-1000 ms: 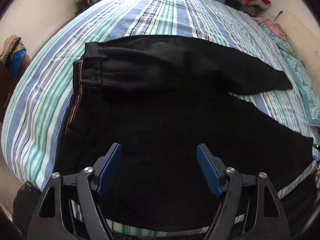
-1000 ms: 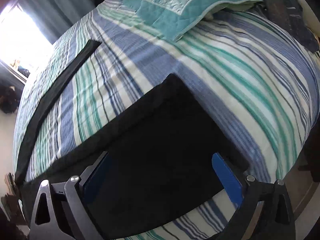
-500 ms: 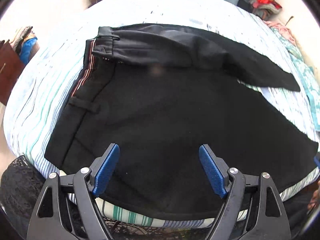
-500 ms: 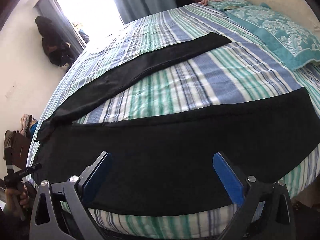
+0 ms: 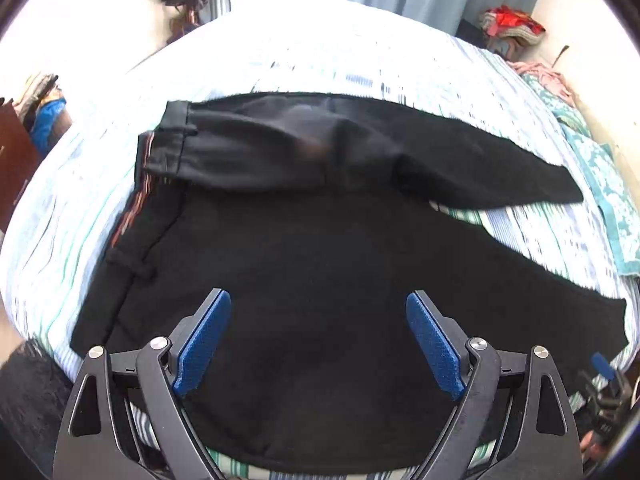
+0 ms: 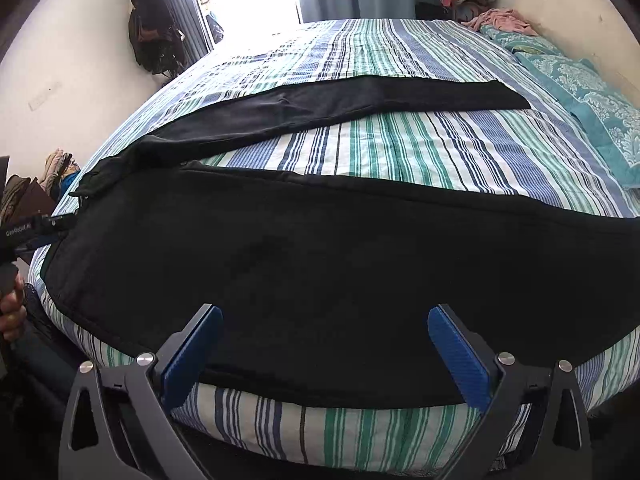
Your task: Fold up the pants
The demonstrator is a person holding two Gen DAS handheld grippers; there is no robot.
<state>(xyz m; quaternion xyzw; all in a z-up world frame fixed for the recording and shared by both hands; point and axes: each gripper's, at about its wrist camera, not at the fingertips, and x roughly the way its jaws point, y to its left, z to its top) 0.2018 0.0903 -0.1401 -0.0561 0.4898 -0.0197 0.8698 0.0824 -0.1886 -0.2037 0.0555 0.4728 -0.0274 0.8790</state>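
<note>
I've got the black pants (image 5: 320,264) spread flat on the striped bed (image 6: 420,148), waistband to the left, one leg along the near edge, the other angled toward the far side. My left gripper (image 5: 318,344) hangs over the seat, fingers wide, gripping nothing. My right gripper (image 6: 326,358) hovers over the near leg, fingers wide too.

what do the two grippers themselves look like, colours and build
Both match: the left gripper and right gripper have black triangular cut-out frames, silver round bolts at the joints, and textured blue pads on the jaws. Seen from the right wrist, the left one's body carries white lettering. No cables show.
</note>
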